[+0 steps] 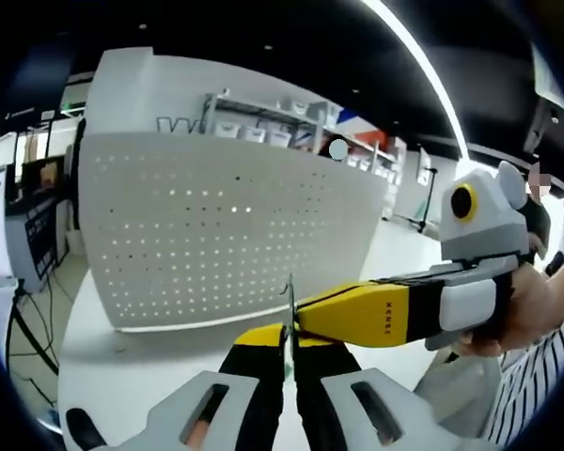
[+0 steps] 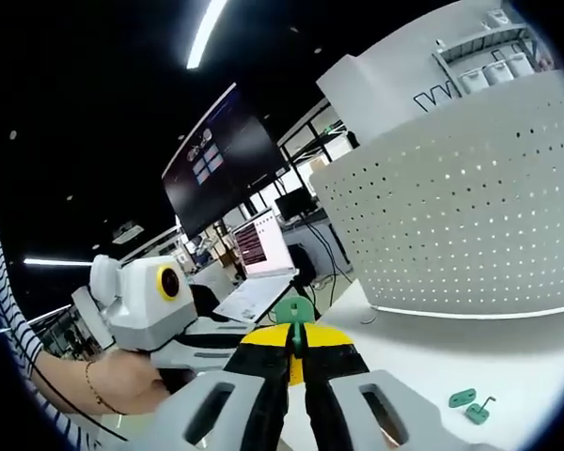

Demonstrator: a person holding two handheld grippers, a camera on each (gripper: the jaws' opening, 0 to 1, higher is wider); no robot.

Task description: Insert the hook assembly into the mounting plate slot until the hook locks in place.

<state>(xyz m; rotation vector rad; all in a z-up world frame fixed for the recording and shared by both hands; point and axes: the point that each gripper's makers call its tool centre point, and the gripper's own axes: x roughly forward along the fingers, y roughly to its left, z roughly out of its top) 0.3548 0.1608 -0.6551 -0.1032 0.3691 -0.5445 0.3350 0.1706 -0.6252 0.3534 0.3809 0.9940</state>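
Partly hidden: plate (image 2: 293, 311) edge-on between both grippers' jaws.

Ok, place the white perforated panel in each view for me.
Left gripper view: the perforated panel spans the centre, upright beyond the jaws.
Right gripper view: it takes the right side, from top to middle.
Shared landmark: the shelf rack of bins showing behind the panel's top edge.

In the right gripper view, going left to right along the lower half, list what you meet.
Person's striped sleeve → left gripper reaching in → green hook piece pinched in the right gripper → small green hook parts lying on the white table.
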